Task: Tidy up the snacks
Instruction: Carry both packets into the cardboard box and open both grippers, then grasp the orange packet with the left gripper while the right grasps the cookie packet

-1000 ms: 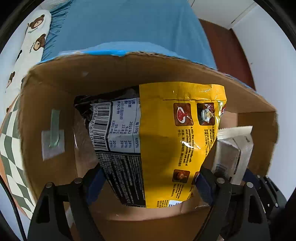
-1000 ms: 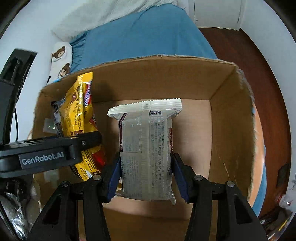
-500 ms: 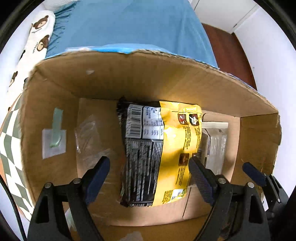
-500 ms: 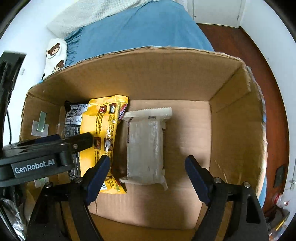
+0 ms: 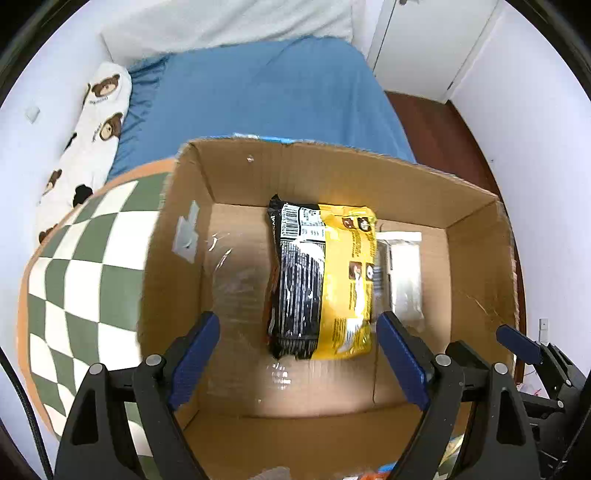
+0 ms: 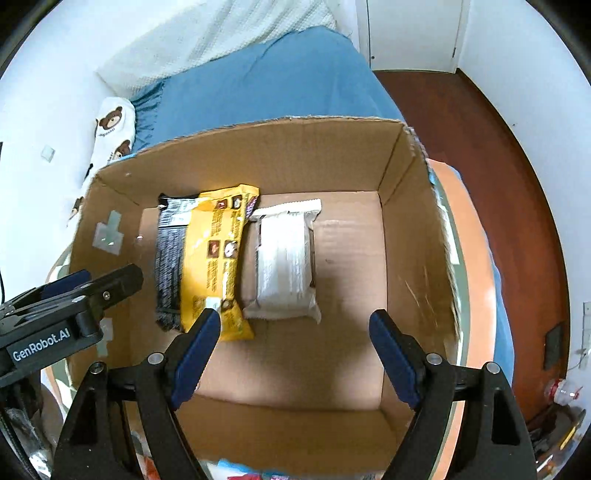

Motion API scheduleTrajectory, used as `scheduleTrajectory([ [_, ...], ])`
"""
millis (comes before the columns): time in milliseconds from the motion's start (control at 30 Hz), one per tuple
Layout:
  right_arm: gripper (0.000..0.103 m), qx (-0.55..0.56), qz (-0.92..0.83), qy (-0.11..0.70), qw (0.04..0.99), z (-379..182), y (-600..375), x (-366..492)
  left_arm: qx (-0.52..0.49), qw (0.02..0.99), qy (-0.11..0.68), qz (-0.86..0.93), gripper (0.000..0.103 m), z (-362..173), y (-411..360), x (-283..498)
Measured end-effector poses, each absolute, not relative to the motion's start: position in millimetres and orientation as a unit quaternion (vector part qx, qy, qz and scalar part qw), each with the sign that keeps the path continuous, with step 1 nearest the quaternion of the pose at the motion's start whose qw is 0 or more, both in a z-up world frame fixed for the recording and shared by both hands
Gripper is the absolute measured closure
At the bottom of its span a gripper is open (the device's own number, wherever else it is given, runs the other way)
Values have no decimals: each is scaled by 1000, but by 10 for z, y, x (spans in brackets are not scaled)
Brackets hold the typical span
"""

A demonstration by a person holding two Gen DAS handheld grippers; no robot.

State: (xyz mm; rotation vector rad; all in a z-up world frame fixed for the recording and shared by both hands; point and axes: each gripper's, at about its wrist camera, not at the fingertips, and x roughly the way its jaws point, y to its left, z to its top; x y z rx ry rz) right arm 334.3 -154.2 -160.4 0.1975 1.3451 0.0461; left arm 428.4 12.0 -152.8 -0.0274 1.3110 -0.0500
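Along the far left of the scene you have a bear-print pillow [image 5: 96,129] against the wall, with the blue bed sheet [image 5: 266,99] stretching away behind, and a green-and-white checked cushion [image 5: 85,273] touching the left wall of the cardboard box [image 5: 332,166]. On that inner left wall sits a patch of pale tape [image 5: 186,236], and a bit of clear film [image 5: 236,280] lies on the box floor near it. Your left gripper [image 5: 297,354] hangs over the near part of the box with its blue fingers [image 5: 194,350] spread wide and nothing between them. Next comes the yellow-and-black snack packet [image 5: 321,280], lying flat on the box floor left of centre, back side up with its barcode at the far end. Just right of it, touching or slightly tucked under its edge, lies the white wrapped snack [image 6: 286,258], also flat on the floor. Your right gripper [image 6: 295,347] hovers above the near side of the box, its fingers [image 6: 393,354] likewise wide apart and empty, clear of both packets. Right of the white snack the box floor is bare cardboard up to the right wall. Beyond that wall you can see dark wooden floor [image 6: 480,147] and a white door [image 6: 410,33] at the far end.
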Motion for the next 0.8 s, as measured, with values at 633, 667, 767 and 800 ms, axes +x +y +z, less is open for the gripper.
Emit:
scheduleTrajectory([
  [633,18,107,31,573,812,-824,-1367,2246,-11,839,545,-13,16,-828,363,3126],
  [667,18,113,31,578,807,-881,-1370,2162,-9,835,550,-6,16,-892,427,3031],
  [767,18,135,27,599,789,-1125,-1391,1929,-10,819,574,14,16,-1137,651,2788],
  [800,18,147,29,610,778,-1242,-1393,1828,-13,811,585,19,16,-1239,745,2691],
])
